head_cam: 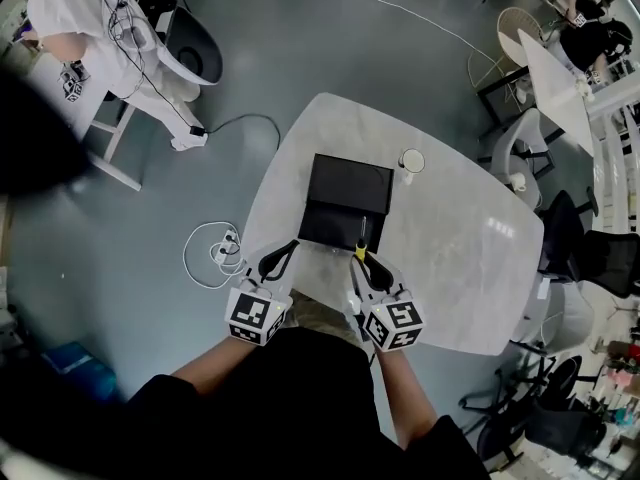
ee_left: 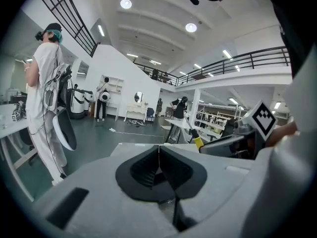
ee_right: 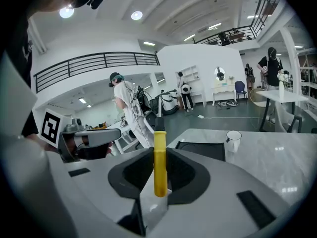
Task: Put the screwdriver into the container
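My right gripper (head_cam: pixel 366 260) (ee_right: pixel 159 156) is shut on the yellow handle of a screwdriver (ee_right: pixel 160 165) (head_cam: pixel 361 247). Its dark collar and metal shaft point up and away from me. The gripper hovers at the near edge of a black rectangular container (head_cam: pixel 346 201) (ee_right: pixel 202 150) on the pale table. My left gripper (head_cam: pixel 277 261) (ee_left: pixel 159 150) is beside it at the left, jaws shut with nothing between them. In the left gripper view, the screwdriver's yellow handle (ee_left: pixel 198 142) sticks up from the right gripper.
A white cup (head_cam: pixel 411 161) (ee_right: pixel 233 139) stands on the marble-look table (head_cam: pixel 470 248) just right of the container's far end. White cables (head_cam: pixel 210 253) lie on the floor at the left. Chairs and other tables stand around, and a person in white (ee_left: pixel 44 98) stands at the left.
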A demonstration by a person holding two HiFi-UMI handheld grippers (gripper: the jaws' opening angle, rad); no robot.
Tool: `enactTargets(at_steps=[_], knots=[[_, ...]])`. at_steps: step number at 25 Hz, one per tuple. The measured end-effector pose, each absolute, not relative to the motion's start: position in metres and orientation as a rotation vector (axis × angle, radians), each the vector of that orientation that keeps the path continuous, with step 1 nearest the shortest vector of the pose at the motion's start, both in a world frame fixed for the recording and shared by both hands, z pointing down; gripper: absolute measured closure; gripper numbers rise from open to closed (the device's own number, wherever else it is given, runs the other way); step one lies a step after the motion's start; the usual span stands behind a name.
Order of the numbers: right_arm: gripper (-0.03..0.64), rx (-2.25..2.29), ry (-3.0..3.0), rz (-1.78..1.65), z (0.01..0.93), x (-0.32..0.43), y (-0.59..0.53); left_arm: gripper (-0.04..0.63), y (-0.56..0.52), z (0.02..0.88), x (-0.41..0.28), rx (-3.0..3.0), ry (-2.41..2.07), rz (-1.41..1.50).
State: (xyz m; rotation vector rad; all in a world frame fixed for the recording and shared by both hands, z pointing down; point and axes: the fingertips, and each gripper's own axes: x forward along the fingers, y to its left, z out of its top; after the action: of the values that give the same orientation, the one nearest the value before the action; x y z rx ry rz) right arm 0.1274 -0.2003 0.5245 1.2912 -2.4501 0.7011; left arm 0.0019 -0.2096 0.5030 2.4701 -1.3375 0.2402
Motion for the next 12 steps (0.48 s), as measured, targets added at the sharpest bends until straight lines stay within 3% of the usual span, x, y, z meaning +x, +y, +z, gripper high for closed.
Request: enactTargets(at_steps=[12], knots=[[0.540, 1.037, -2.343, 0.695, 0.598, 0.149, -0.249, 0.578, -0.261, 0.537, 0.023, 2.408, -1.349, 0.329]])
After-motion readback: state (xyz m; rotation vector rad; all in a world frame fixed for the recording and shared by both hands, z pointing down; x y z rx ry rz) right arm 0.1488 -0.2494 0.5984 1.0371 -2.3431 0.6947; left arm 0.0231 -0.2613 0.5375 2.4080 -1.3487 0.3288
